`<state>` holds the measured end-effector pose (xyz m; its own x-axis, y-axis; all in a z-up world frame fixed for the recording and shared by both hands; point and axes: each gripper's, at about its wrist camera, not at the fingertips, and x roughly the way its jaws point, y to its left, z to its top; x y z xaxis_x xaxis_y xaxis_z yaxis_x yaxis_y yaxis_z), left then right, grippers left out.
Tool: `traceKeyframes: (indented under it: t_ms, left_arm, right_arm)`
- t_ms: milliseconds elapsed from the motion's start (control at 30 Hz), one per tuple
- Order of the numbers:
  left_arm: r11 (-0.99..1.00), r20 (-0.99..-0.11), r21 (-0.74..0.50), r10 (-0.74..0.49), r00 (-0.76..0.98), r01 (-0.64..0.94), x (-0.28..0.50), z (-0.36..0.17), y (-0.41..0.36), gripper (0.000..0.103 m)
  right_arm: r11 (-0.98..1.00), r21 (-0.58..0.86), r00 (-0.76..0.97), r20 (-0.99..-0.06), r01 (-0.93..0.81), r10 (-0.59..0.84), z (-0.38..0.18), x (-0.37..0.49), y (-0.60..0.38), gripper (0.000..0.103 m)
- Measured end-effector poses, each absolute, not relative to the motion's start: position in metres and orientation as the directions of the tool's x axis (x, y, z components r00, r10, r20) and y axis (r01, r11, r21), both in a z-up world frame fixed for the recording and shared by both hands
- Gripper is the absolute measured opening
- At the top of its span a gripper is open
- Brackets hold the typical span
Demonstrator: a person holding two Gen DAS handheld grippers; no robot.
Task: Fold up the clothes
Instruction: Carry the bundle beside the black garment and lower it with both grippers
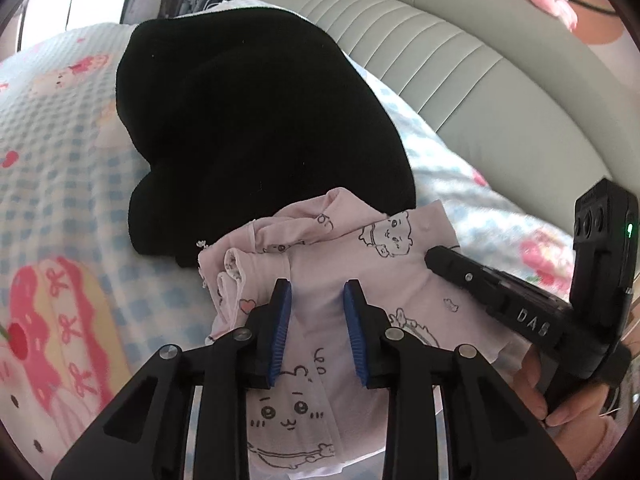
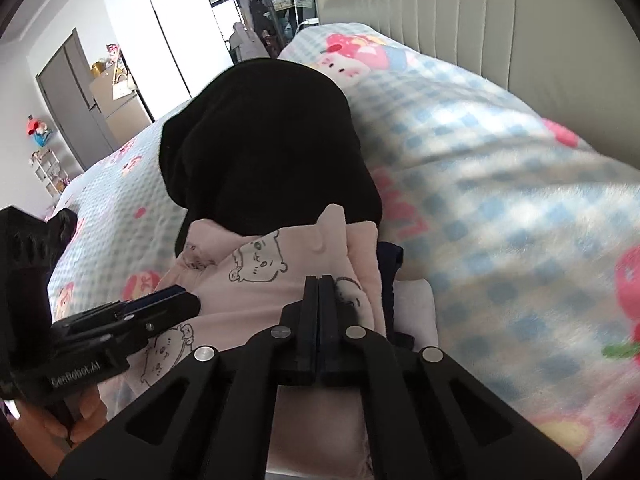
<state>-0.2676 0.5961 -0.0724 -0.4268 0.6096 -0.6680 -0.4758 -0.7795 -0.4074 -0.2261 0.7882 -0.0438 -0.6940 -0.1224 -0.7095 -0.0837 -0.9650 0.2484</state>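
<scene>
A pale pink garment printed with cartoon animals lies bunched on the bed, just in front of a black garment. My left gripper is open, its blue pads either side of the pink cloth, holding nothing. My right gripper is shut, its tips resting on the pink garment; whether cloth is pinched between them is hidden. It also shows in the left wrist view, at the garment's right edge. The black garment lies beyond.
A blue-checked bedspread with pink cartoon prints covers the bed. A bulky checked duvet rises on the right. A pale padded headboard stands behind. A dark blue cloth peeks from under the pink garment.
</scene>
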Motion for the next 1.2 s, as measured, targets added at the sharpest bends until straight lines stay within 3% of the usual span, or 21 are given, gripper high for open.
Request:
traceKeyframes:
  t_ms: [133,200,267,333,433,567,600,667,733,800,967,1000,1033,1067,1200]
  left_arm:
    - [-0.791,-0.673,-0.4,0.596,-0.438,-0.462,-0.278,-0.071,0.603,0.029]
    - [-0.782,-0.664,-0.427,0.612,-0.43,-0.454,-0.281,-0.071,0.6,0.029]
    - [-0.773,-0.646,-0.45,0.628,-0.433,-0.447,-0.28,-0.069,0.591,0.029]
    - [-0.762,-0.629,-0.473,0.643,-0.437,-0.441,-0.279,-0.068,0.581,0.03]
    - [-0.756,-0.588,-0.526,0.654,-0.476,-0.389,-0.279,-0.059,0.56,0.03]
    - [-0.734,-0.549,-0.528,0.679,-0.487,-0.427,-0.276,-0.039,0.552,0.03]
    - [-0.747,-0.557,-0.476,0.665,-0.499,-0.464,-0.273,-0.032,0.556,0.03]
    - [-0.762,-0.595,-0.427,0.642,-0.483,-0.487,-0.275,-0.036,0.57,0.03]
    - [-0.77,-0.642,-0.407,0.623,-0.446,-0.491,-0.282,-0.047,0.586,0.03]
    - [-0.776,-0.643,-0.401,0.617,-0.454,-0.487,-0.282,-0.054,0.588,0.03]
    - [-0.786,-0.635,-0.369,0.603,-0.482,-0.497,-0.277,-0.059,0.586,0.033]
    - [-0.804,-0.634,-0.347,0.581,-0.511,-0.484,-0.274,-0.056,0.579,0.033]
    - [-0.819,-0.629,-0.329,0.562,-0.537,-0.47,-0.272,-0.053,0.572,0.033]
    - [-0.822,-0.614,-0.343,0.563,-0.553,-0.455,-0.271,-0.049,0.564,0.032]
    - [-0.788,-0.555,-0.391,0.614,-0.56,-0.476,-0.263,-0.028,0.541,0.033]
  right_arm:
    - [-0.934,0.34,-0.731,-0.664,-0.107,-0.158,-0.025,-0.22,0.793,0.0]
    - [-0.936,0.339,-0.769,-0.622,-0.092,-0.15,-0.008,-0.215,0.787,0.01]
    - [-0.957,0.285,-0.74,-0.655,-0.054,-0.153,-0.006,-0.225,0.771,0.015]
    - [-0.976,0.207,-0.678,-0.728,-0.069,-0.106,-0.018,-0.24,0.761,0.011]
    - [-0.964,0.24,-0.671,-0.734,-0.115,-0.103,-0.029,-0.243,0.776,0.0]
    - [-0.94,0.307,-0.71,-0.694,-0.149,-0.114,-0.022,-0.232,0.788,0.0]
    - [-0.941,0.306,-0.731,-0.674,-0.141,-0.11,-0.016,-0.229,0.787,0.001]
    - [-0.957,0.271,-0.767,-0.635,-0.106,-0.095,-0.004,-0.229,0.777,0.016]
    - [-0.971,0.218,-0.722,-0.687,-0.096,-0.082,-0.008,-0.246,0.769,0.022]
    - [-0.978,0.183,-0.683,-0.727,-0.098,-0.067,-0.014,-0.261,0.765,0.019]
    - [-0.931,0.272,-0.67,-0.742,-0.245,-0.04,-0.039,-0.271,0.793,0.0]
    - [-0.914,0.285,-0.67,-0.742,-0.289,-0.02,-0.042,-0.267,0.801,0.0]
    - [-0.901,0.265,-0.655,-0.755,-0.343,0.027,-0.044,-0.263,0.808,0.005]
    - [-0.887,0.233,-0.629,-0.773,-0.4,0.081,-0.047,-0.26,0.815,0.021]
    - [-0.837,0.397,-0.697,-0.717,-0.377,-0.026,-0.04,-0.234,0.836,0.024]
